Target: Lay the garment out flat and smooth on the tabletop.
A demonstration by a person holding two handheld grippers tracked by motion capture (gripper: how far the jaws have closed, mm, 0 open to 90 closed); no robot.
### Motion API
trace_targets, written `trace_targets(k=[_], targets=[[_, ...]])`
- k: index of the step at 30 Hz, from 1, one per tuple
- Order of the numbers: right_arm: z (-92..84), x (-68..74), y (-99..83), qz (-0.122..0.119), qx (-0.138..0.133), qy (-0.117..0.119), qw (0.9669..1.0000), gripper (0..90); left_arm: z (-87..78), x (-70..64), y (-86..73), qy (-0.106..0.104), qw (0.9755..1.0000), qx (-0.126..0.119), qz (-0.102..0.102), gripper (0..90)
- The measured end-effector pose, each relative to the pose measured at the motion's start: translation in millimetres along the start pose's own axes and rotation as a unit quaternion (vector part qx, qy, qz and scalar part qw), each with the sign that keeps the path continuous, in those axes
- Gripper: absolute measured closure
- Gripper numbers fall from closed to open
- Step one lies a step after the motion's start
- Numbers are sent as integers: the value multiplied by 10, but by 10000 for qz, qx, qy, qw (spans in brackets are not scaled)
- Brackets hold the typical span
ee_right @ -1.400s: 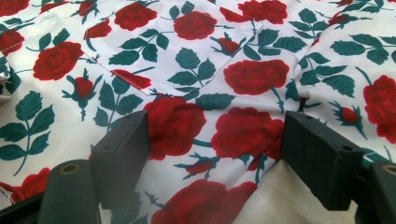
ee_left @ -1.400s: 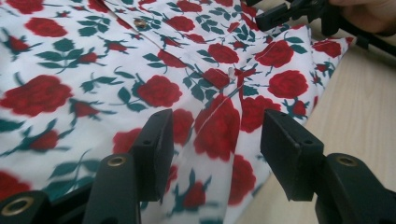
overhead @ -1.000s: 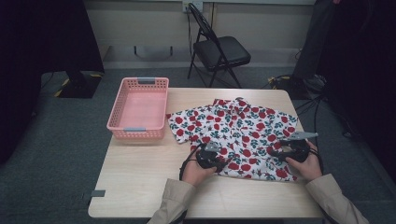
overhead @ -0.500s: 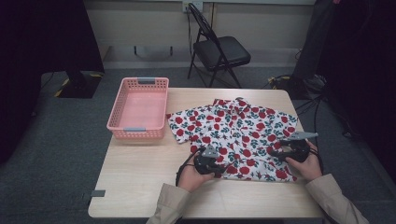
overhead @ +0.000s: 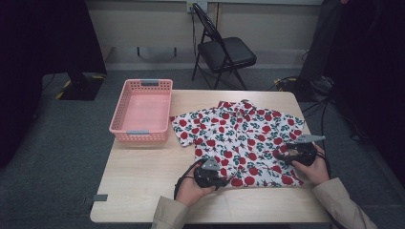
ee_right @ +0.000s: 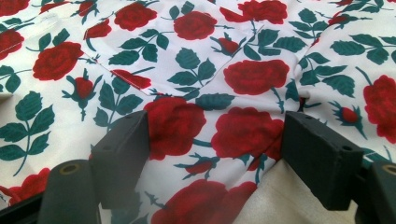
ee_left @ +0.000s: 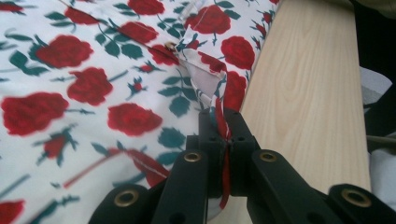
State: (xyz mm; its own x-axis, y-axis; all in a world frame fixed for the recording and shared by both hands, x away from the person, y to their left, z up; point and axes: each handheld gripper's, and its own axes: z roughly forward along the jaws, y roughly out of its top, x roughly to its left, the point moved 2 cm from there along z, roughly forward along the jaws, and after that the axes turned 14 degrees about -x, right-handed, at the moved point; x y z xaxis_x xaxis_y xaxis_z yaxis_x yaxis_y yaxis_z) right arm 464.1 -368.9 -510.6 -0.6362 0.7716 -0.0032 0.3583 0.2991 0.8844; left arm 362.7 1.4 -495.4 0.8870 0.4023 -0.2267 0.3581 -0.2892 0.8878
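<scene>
The left gripper [overhead: 228, 180] has slid toward the table's near edge, jaws pinched on the shirt [overhead: 239, 138] hem. The right gripper [overhead: 282, 153] rests wide open on the cloth, so folding looks ready to begin.

Left gripper [overhead: 224, 181] at six o'clock, jaws pinched tight on a fold of cloth, hand [overhead: 188, 188] cupped beneath. Right gripper [overhead: 282, 155] at four o'clock, jaws spread wide, pressed flat, hand [overhead: 315, 167] behind. Both forearms entering from six o'clock.
</scene>
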Motion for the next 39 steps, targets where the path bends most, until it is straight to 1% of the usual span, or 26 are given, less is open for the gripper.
trace_targets(k=[2,5,8,9,11,13,16,18,20,21,24,27,30,33,36,37,39], targets=[[0,0,0,-1,-3,-3,10000,234,-13,-13,-30,8,10000,36,3,878],[1,0,0,0,-3,-4,10000,234,-47,-18,-75,25,10000,57,-57,861],[1,1,0,-1,-3,-6,10000,234,-101,-29,-113,82,9999,77,-118,805],[1,1,0,0,-3,-7,10000,234,-123,-33,-121,101,9998,55,-152,761],[1,1,0,2,-2,-9,10000,234,-174,-37,-119,168,9996,-58,-208,657],[1,2,0,2,-2,-11,10000,234,-232,-21,-94,288,9992,-195,-201,575],[1,3,0,4,0,-18,10000,234,-299,26,-53,431,9981,-367,-255,547],[1,3,0,4,0,-19,10000,233,-316,63,-45,523,9974,-436,-252,502],[1,3,0,4,0,-18,10000,233,-326,97,-46,580,9967,-474,-314,500],[1,3,0,5,0,-18,10000,233,-331,118,-47,613,9964,-491,-312,492],[1,3,0,7,0,-17,10000,233,-351,178,-47,709,9951,-545,-414,483],[1,3,0,7,0,-17,10000,233,-363,237,-65,819,9944,-496,-456,512],[1,3,0,5,0,-18,10000,233,-342,255,-116,788,9949,-400,-480,529],[1,3,0,5,0,-17,10000,233,-324,279,-147,794,9955,-336,-398,540],[1,3,0,5,0,-18,10000,233,-300,292,-170,768,9963,-248,-308,575],[1,3,0,6,0,-18,10000,233,-294,286,-176,713,9968,-182,-307,600],[1,3,0,7,0,-17,10000,233,-286,272,-185,698,9972,-77,-256,657]])
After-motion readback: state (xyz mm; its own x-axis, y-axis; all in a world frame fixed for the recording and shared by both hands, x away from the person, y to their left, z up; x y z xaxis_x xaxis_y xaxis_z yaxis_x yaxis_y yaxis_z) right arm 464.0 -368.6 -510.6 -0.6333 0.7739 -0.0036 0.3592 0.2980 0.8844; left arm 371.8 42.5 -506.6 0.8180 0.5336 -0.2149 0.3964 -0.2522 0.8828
